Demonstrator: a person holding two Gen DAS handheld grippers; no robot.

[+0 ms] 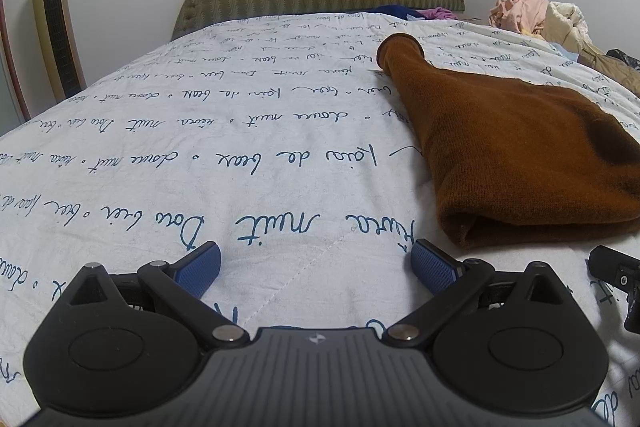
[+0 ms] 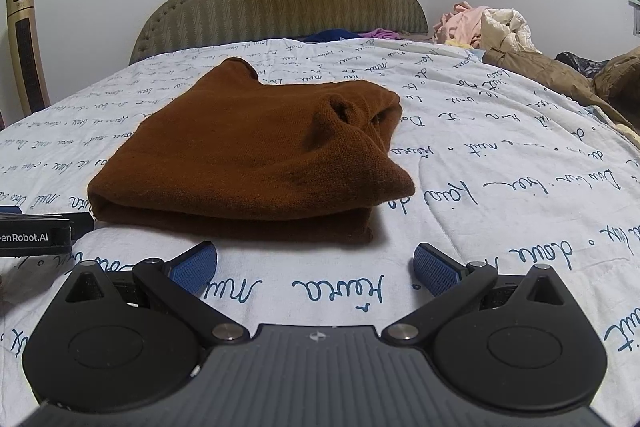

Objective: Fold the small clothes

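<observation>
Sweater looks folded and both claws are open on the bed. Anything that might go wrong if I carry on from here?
1. The sweater has a sleeve end sticking out at the far side; lifting the bundle may let it unroll.
2. The right edge is bunched and loose near the opening, so a pinch there could pull the fold apart.
3. The left claw and right claw sit close together; reaching in at once risks a bump.

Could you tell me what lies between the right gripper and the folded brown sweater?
Only bare printed bedsheet: the right wrist view shows nothing else between the open right gripper and the brown sweater.
</observation>
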